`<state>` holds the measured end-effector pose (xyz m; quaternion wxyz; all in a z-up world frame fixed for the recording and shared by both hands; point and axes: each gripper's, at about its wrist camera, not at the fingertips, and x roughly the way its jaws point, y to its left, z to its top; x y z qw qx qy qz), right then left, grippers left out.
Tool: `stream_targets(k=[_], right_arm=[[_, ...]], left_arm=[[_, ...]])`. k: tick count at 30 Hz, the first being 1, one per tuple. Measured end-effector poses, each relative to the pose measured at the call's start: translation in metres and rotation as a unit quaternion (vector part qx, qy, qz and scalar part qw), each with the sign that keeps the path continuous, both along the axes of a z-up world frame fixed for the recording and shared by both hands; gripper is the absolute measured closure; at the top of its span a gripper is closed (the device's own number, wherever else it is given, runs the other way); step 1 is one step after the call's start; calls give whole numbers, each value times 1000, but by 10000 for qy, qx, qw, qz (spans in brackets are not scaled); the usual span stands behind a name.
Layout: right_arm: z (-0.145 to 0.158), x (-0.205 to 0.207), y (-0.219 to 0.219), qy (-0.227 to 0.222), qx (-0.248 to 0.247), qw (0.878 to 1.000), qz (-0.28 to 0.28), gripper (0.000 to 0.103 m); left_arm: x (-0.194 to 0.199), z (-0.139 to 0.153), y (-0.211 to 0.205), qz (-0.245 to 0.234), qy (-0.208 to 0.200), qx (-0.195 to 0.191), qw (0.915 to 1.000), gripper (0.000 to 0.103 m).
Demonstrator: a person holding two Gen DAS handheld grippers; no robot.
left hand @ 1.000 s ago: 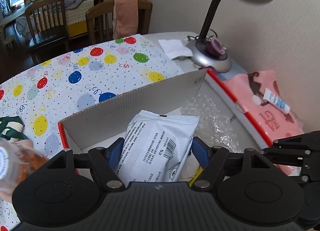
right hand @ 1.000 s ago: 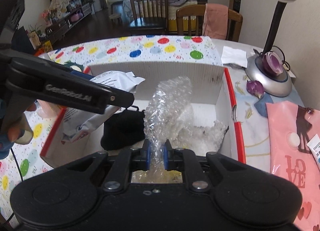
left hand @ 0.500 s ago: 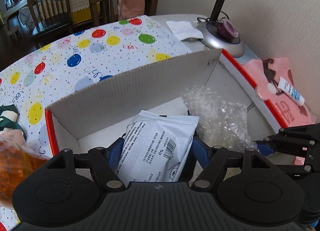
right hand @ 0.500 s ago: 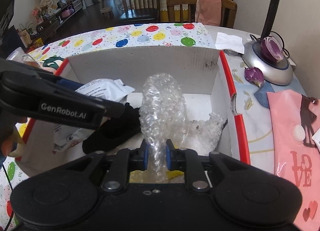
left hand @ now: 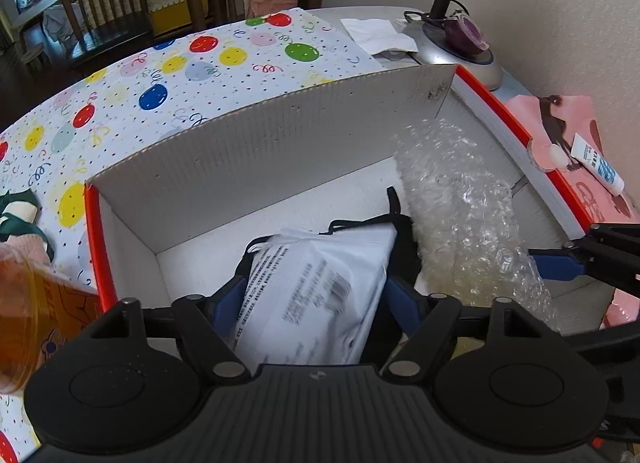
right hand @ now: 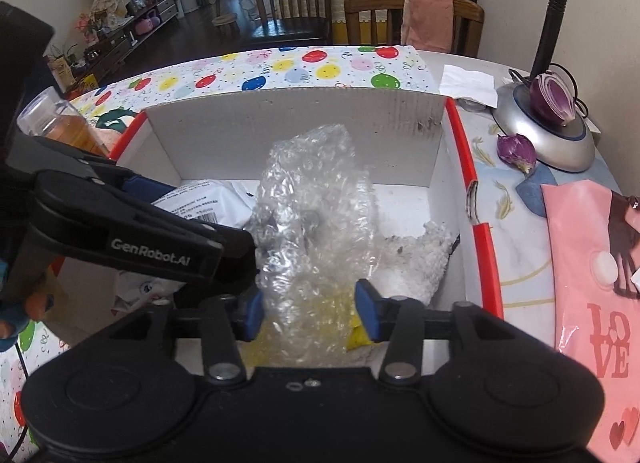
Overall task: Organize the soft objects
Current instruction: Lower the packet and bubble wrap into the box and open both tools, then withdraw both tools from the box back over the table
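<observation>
Both soft items are already inside the box point(left hand: 256, 159): the pouch point(left hand: 312, 303) lies between the left gripper point(left hand: 316, 303) jaws, wide apart and seemingly no longer pinching, and the bubble wrap point(right hand: 316, 223) stands between the right gripper point(right hand: 310, 313) jaws. Those were clamped half a second ago and are now spread. Only withdrawing remains.
</observation>
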<state>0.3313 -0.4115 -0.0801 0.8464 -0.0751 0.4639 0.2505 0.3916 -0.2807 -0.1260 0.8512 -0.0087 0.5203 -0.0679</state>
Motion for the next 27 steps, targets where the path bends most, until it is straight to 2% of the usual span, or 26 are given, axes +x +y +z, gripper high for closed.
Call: stream_targets(k=[5, 15, 20, 27], right_arm=[[5, -7, -1, -35, 122, 9999, 110, 40], [29, -25, -7, -175, 387, 9988, 248, 35], [45, -33, -13, -264, 556, 9978, 245, 26], [70, -45, -19, -421, 773, 9960, 166, 23]], left_arm=[[-5, 3, 4, 44, -33, -186, 9998, 20], [-22, 23, 8, -4, -277, -445, 9986, 19], [-37, 43, 10, -103, -560, -530, 9970, 19], [-63, 73, 22, -213, -961, -597, 9933, 19]])
